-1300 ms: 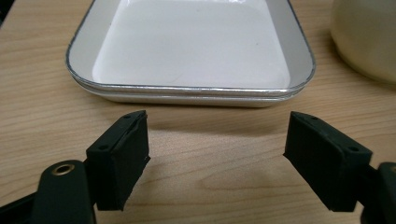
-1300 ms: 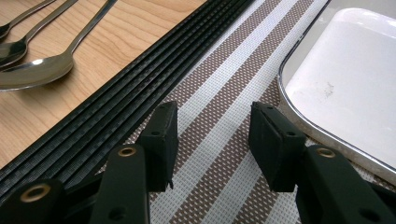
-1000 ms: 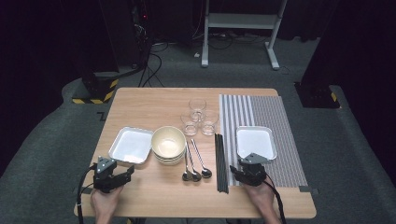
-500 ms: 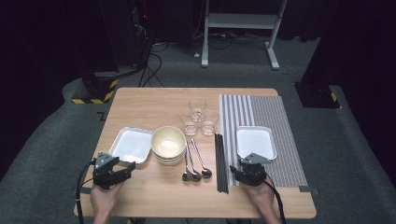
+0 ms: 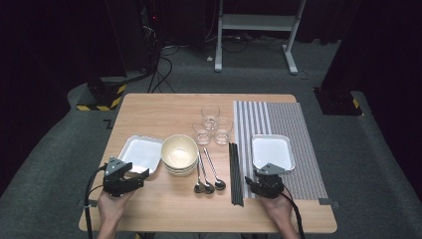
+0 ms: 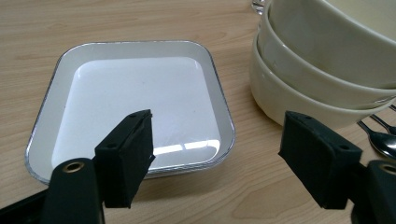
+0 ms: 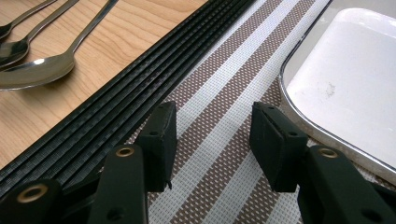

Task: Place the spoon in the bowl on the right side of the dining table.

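The desk (image 5: 164, 107) is pale wood with a fine grain and a matt, smooth face. The placemat (image 7: 219, 140) is woven cloth in brown and white stripes, its weave coarse. The left tray (image 6: 140, 98) looks like white enamel, glossy, with a bright metal rim; the right tray (image 7: 355, 88) matches it. The stacked bowls (image 6: 327, 60) are cream, glazed and smooth. The spoons (image 7: 37, 70) are polished metal. The chopsticks (image 7: 116, 98) are black and ribbed. The glasses (image 5: 211, 124) are clear. The gripper fingers (image 6: 126, 158) are matt black.

A white metal stand (image 5: 259, 30) and cables (image 5: 166, 59) sit on grey carpet (image 5: 59, 149) beyond the table.
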### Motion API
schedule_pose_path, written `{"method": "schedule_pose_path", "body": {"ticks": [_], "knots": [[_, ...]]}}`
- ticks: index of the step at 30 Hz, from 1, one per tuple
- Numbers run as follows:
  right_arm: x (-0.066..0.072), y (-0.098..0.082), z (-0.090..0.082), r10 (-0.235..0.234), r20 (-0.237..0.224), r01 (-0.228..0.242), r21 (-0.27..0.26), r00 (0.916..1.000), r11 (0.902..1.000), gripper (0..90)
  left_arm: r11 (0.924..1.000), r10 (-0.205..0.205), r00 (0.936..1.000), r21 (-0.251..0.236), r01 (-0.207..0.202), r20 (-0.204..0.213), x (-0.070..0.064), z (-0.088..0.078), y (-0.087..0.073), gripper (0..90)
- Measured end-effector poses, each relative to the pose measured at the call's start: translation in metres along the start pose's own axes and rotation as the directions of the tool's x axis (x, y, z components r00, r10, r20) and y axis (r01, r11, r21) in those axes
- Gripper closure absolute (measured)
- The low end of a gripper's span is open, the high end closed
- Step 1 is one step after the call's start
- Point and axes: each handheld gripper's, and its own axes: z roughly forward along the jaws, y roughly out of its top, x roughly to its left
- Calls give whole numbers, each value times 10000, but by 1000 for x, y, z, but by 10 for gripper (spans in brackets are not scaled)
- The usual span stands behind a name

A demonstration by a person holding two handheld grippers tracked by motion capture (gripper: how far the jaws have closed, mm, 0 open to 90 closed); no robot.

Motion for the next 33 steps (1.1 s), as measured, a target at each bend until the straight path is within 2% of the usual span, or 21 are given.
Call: {"method": "schedule_pose_path", "body": {"ticks": [10, 19, 33], "knots": [[0, 0, 0, 1, -6, -1, -9, 10000, 10000, 517, 9994, 345, 9991, -106, -343, 244, -5, 2, 12, 261], [0, 0, 0, -3, 1, 3, 0, 10000, 10000, 517, 9991, 348, 9971, -273, -330, 673, -5, 2, 27, 291], [0, 0, 0, -2, 1, 2, -1, 10000, 10000, 517, 9988, 468, 9960, -202, -453, 760, -9, 3, 45, 273]]}}
